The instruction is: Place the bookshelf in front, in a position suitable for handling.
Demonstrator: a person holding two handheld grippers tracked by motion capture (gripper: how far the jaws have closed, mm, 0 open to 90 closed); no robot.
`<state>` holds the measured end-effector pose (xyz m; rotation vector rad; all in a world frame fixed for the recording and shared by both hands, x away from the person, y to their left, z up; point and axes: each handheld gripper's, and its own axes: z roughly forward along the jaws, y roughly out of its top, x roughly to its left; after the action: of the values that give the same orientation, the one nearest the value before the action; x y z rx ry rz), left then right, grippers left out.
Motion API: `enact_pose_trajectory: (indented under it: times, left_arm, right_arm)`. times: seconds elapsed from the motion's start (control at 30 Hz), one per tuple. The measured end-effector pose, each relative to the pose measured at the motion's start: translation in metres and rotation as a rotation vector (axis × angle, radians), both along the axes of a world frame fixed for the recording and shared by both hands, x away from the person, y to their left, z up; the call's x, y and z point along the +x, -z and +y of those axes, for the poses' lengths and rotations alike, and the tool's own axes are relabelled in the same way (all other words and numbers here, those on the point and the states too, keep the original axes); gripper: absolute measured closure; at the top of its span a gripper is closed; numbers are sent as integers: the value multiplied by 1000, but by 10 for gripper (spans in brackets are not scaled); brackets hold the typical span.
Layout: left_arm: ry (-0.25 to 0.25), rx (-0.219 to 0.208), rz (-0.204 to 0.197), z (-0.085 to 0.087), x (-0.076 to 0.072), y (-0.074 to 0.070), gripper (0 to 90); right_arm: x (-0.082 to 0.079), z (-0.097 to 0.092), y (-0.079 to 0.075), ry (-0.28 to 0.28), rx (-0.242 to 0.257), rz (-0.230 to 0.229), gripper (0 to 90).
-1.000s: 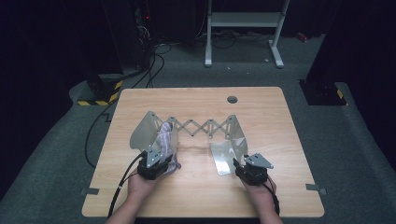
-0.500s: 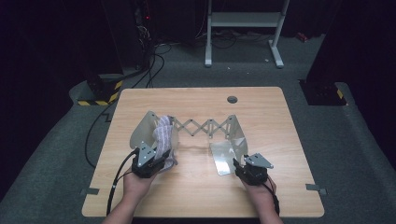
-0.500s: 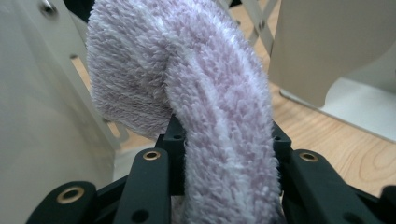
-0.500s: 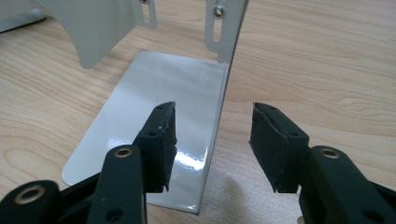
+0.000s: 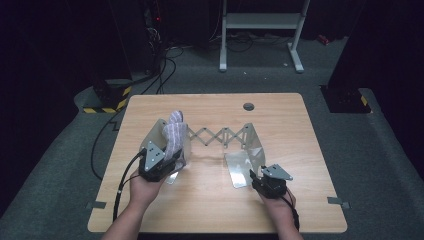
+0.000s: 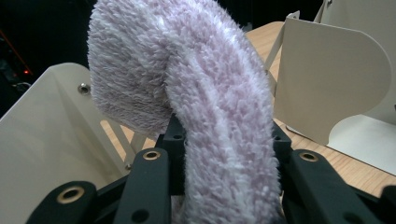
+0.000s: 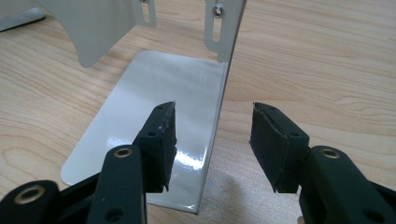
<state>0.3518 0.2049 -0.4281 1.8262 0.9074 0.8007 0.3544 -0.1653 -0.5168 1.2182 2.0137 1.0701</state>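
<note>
- Light wooden table (image 5: 210,200) bears a white metal expanding rack (image 5: 220,137).
- My left gripper (image 5: 159,162) pinches the fluffy lilac sock (image 6: 210,116) above the rack's left plate.
- My right gripper (image 7: 212,140): jaws spread, straddling the right plate's upright edge, as its own view shows.

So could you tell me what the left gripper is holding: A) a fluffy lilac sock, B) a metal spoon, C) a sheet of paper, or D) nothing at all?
A: in the left gripper view the sock rises from between the left gripper's jaws, between the rack's white end plates.
</note>
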Motion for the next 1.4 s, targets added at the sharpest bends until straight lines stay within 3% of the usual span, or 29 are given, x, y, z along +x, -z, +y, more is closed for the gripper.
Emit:
enact_pose_trajectory:
  times: [0.23,0.53,0.8,0.93,0.97,1.0,1.03,1.07,1.13,1.4]
  left_arm:
    - [6,14,29,1,3,14,642]
    - [2,56,125,2,3,57,645]
    - [13,88,194,2,1,82,646]
    - [-14,81,202,9,0,84,646]
    - [-49,55,198,17,0,83,646]
    - [-49,55,198,17,0,83,646]
    - [-88,44,189,25,-1,81,647]
    - [-88,44,189,25,-1,81,647]
    - [-133,28,182,40,-1,78,649]
    - [-196,9,173,64,-5,74,654]
  right_arm:
    - [0,0,0,1,1,0,507]
    - [0,1,0,-2,0,0,507]
    - [0,1,0,0,-1,-3,518]
    - [-1,2,-1,-13,-4,-12,631]
    - [-1,3,-2,-15,-12,-18,679]
    - [-1,3,-2,-15,-12,-18,679]
    - [-1,4,-3,-6,-20,-25,745]
    - [-1,4,-3,-6,-20,-25,745]
    - [0,5,-5,3,-26,-38,811]
    - [3,7,-6,-4,-14,-31,849]
